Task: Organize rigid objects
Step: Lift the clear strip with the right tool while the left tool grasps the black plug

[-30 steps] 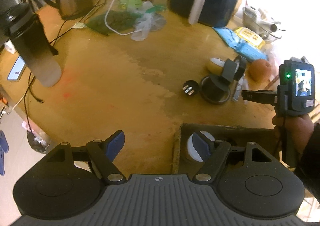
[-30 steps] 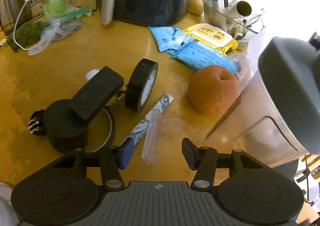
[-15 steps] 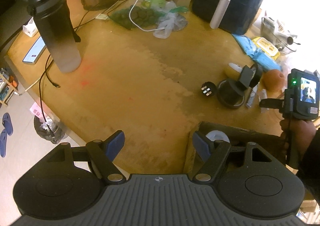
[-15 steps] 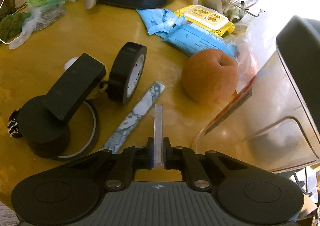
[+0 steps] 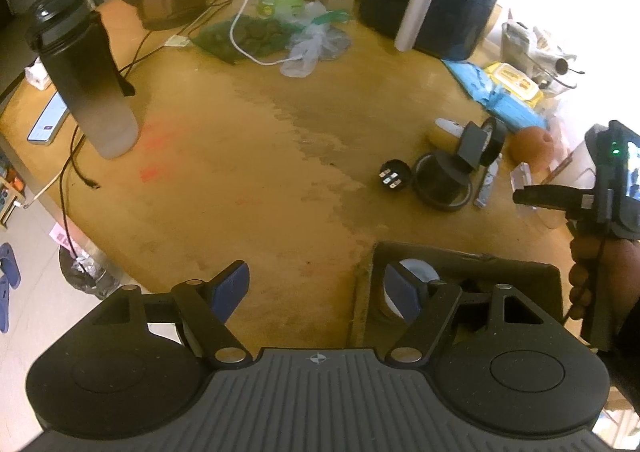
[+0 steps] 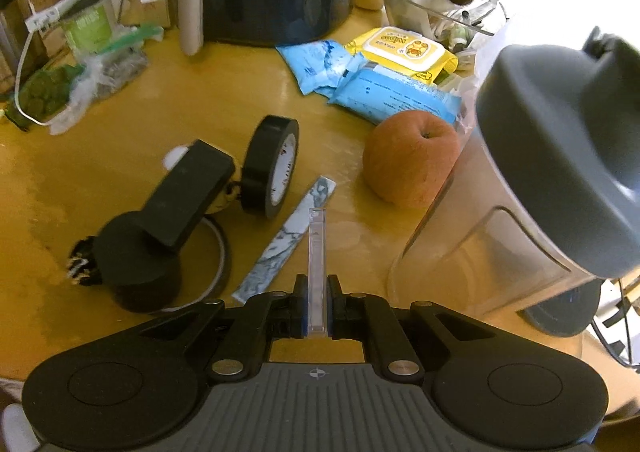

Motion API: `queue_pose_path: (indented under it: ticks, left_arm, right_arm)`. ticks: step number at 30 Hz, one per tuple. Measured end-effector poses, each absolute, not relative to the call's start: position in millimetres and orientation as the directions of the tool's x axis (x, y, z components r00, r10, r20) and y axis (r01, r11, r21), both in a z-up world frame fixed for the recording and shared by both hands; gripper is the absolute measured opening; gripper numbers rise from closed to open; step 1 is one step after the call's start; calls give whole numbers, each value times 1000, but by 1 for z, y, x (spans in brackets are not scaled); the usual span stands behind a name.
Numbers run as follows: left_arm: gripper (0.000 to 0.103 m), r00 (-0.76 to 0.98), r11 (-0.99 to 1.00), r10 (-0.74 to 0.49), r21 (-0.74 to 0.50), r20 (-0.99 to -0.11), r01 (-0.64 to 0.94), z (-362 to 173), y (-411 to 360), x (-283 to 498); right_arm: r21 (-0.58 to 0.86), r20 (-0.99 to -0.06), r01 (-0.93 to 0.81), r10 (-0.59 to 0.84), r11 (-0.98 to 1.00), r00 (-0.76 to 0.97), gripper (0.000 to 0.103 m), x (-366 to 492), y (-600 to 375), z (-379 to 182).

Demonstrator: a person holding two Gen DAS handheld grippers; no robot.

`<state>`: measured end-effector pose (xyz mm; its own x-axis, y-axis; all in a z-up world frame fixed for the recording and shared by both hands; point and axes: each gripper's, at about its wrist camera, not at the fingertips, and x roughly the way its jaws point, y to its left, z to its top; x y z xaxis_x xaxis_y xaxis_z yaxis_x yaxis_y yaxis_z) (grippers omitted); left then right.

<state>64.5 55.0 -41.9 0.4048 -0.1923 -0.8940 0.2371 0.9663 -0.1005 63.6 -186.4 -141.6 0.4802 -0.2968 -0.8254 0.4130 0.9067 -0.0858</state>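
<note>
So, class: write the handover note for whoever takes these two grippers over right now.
Right gripper: shut on the clear plastic strip, held edge-on above the table.
Left gripper: open, empty, hovering by the cardboard box.
Done: a white round item lies in the box; what else is inside is hidden.
Left on the table: black tape roll, marbled strip, black stand, round plug, apple.
Next, probably: carry the strip to the box.
</note>
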Motion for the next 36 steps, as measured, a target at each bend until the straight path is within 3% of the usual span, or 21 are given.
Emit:
queue_pose_path:
  ticks: [36]
  left_arm:
    - [74,425,880,-272,-44,-863,473,-70,-14,109]
  right_arm:
    - [204,-774,409,-109,889,623,10,-42,-193,-71]
